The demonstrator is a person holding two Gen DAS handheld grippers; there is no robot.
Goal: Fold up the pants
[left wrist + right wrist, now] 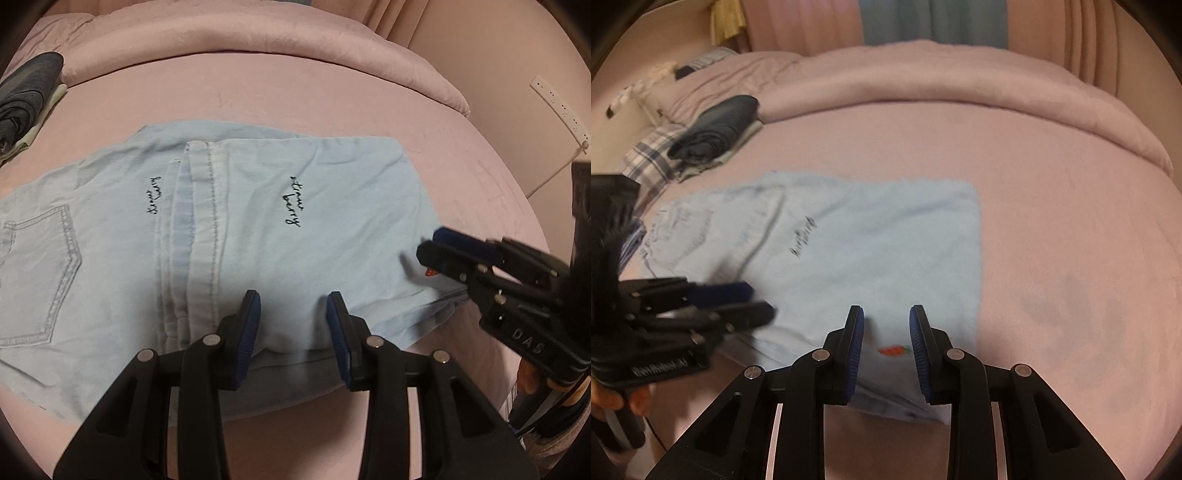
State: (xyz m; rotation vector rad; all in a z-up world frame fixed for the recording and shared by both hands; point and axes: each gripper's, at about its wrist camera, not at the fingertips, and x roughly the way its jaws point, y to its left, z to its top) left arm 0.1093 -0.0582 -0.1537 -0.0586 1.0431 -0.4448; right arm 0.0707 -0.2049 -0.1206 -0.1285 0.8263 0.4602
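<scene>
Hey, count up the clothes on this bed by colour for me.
Light blue denim pants: 1
Dark grey folded garment: 1
Pale green folded garment beneath the grey one: 1
Total: 3

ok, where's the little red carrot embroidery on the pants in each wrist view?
Left wrist: carrot embroidery at right, partly hidden under the right gripper.
Right wrist: low centre, between that gripper's fingers.
Shared landmark: dark folded clothes, upper left in both.
</scene>
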